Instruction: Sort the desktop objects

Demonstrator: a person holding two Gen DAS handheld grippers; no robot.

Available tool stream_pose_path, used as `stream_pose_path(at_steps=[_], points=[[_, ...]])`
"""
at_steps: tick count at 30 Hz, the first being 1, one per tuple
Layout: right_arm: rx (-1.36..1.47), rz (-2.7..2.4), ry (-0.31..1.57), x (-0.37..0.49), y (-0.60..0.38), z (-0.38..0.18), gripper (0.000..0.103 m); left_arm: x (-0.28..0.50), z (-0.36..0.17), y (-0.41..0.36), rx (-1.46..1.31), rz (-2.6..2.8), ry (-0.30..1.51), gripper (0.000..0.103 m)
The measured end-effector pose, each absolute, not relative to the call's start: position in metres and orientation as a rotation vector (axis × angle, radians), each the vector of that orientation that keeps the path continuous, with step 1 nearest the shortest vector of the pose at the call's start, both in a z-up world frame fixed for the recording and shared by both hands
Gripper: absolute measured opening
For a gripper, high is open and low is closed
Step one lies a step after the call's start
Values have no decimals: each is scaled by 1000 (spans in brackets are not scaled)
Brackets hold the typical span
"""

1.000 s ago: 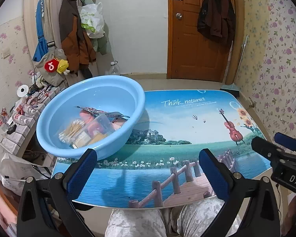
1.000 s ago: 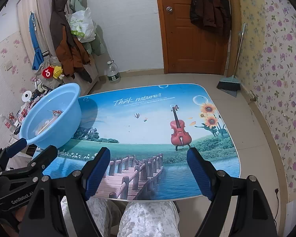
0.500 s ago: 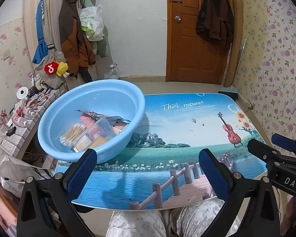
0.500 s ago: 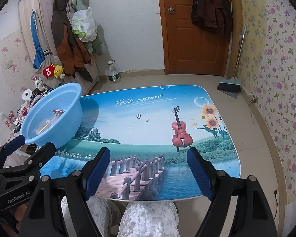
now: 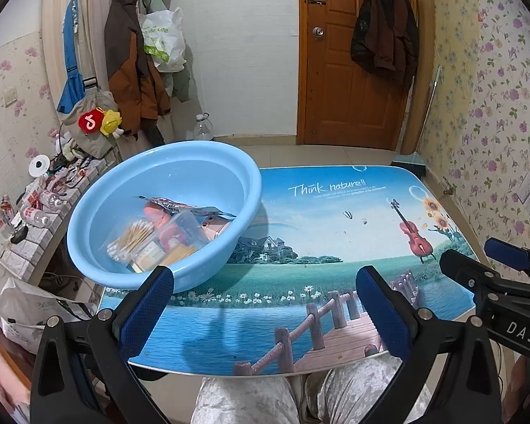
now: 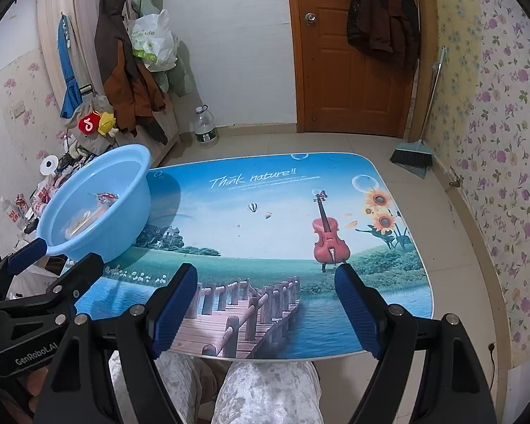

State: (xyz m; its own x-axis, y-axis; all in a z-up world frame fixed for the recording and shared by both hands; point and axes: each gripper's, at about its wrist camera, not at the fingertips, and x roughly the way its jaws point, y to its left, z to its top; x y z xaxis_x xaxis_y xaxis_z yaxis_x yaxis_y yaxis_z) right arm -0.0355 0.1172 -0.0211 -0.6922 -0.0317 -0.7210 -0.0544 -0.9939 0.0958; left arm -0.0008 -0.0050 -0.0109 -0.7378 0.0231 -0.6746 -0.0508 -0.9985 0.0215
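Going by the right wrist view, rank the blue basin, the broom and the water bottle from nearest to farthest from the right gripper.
From the right gripper:
1. Blue basin, on the table's left edge, nearest.
2. Broom, leaning on the right wall beyond the table.
3. Water bottle, on the floor by the back wall; only slightly farther than the broom.

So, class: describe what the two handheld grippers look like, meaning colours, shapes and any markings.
Both are black frames with visible silver screws. The left gripper and right gripper each end in two fingers faced with textured blue pads. White lettering shows: "GenRobot.AI" on the left gripper's body, "DAS" on the right's.
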Motion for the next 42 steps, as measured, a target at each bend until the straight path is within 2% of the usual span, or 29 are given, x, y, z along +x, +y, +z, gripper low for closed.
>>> stream_pose_path(at_steps=[28,42], points=[[-1230,2871,159,-36,117,-22,82,-2,-11,-4,-1126,2876,62,103],[-1166,2894,41,-59,115,32,82,-27,35,-8,-1107,2878,66,103]])
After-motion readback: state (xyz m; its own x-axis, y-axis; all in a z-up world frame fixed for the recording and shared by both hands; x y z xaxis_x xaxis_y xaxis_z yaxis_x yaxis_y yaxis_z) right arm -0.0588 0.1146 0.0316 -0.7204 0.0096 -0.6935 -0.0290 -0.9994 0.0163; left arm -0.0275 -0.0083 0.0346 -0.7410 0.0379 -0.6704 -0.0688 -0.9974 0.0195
